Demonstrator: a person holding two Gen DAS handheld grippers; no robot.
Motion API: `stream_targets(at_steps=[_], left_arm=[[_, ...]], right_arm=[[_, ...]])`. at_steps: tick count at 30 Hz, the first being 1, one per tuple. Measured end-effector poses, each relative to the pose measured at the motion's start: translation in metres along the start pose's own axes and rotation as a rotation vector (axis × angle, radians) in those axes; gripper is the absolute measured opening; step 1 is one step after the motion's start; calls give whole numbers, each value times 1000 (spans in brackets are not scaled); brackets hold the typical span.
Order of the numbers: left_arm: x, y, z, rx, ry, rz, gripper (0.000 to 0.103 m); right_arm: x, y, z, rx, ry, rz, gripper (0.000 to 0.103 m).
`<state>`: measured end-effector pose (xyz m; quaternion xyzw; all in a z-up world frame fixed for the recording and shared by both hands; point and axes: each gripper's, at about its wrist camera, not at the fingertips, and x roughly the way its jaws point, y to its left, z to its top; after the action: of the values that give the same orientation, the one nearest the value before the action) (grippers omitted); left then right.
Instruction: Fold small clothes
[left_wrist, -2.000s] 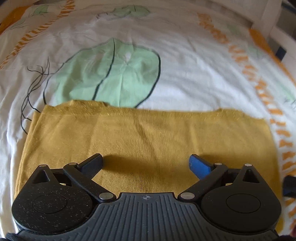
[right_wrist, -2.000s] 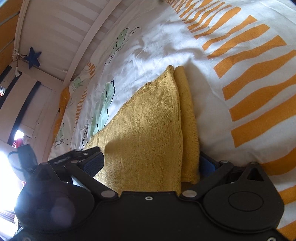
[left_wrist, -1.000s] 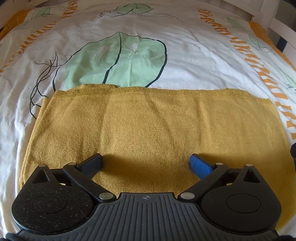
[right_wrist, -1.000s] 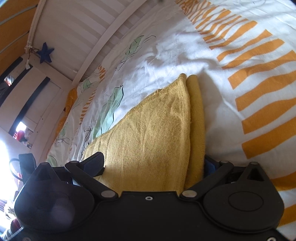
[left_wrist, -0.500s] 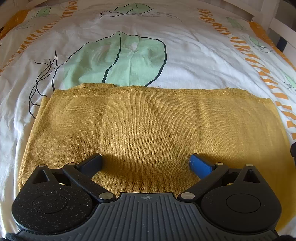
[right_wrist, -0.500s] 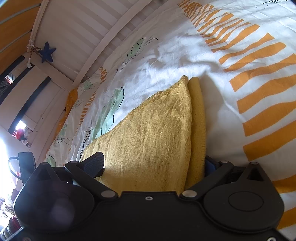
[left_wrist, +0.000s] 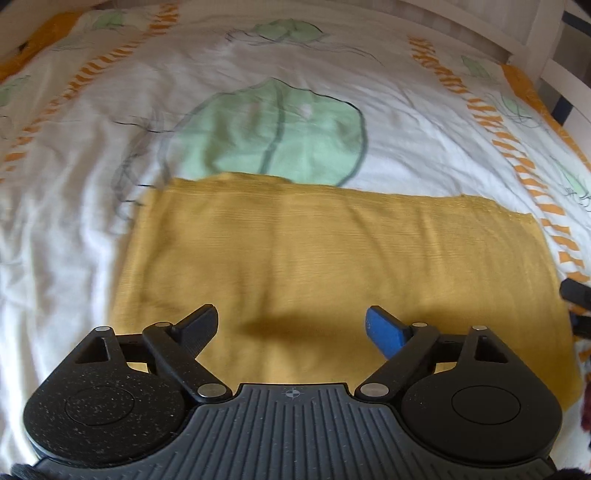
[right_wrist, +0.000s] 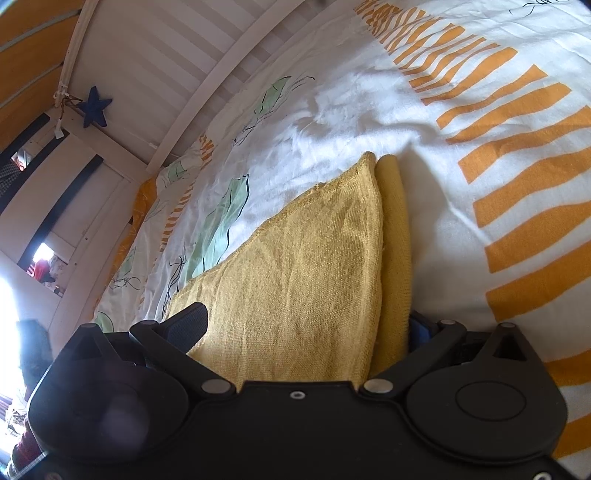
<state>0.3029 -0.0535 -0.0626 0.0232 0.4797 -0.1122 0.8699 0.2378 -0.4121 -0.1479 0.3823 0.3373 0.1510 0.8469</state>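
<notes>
Your left gripper (left_wrist: 291, 323) is wide open and holds nothing; it hangs above the near edge of the yellow garment (left_wrist: 332, 266). The garment lies flat on the bedsheet (left_wrist: 74, 240), already folded into a wide band, directly ahead of and below that gripper. Its long axis runs left to right across the left wrist view, crosswise to the fingers. The near edge is partly hidden under the gripper body.

Your right gripper (right_wrist: 306, 328) is also spread wide, straddling the garment's right end. The black finger (right_wrist: 188, 326) sits over the top layer. The blue finger (right_wrist: 417, 328) is mostly hidden behind the rolled lower edge, just beside it. No pinch on the cloth is visible, so read it as open and not gripping. From this view the garment runs away from the gripper, so its long axis is in line with the right fingers. Two layers show here: a flat top layer and a rounded fold beneath it.

Judgement: the right gripper is nearer a usable edge, since it is already at the short end. The next fold likely brings that end over toward the left. Close on both layers, or the lower one may slip out.

Left wrist view is blurred. A dark object (left_wrist: 576, 291) at its right edge is probably the other gripper; cannot tell for sure.
</notes>
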Motion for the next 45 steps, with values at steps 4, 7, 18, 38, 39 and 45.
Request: stream_targets(at_steps=[4, 7, 18, 38, 39, 45], left_arm=[[-18, 31, -4, -17, 4, 23, 87], [-27, 53, -7, -52, -17, 26, 87], [-13, 86, -2, -108, -14, -39, 87], [-29, 120, 10, -184, -44, -78, 87], [-30, 122, 10, -187, -45, -77, 87], [-35, 142, 11, -213, -60, -55, 87]], right_arm=[[0, 1, -1, 0, -4, -5, 103], [2, 3, 0, 8, -8, -13, 103], [16, 11, 12, -4, 45, -79, 70], [38, 149, 30, -161, 121, -189, 24], [44, 160, 28, -168, 128, -176, 24], [95, 214, 7, -216, 179, -126, 23]])
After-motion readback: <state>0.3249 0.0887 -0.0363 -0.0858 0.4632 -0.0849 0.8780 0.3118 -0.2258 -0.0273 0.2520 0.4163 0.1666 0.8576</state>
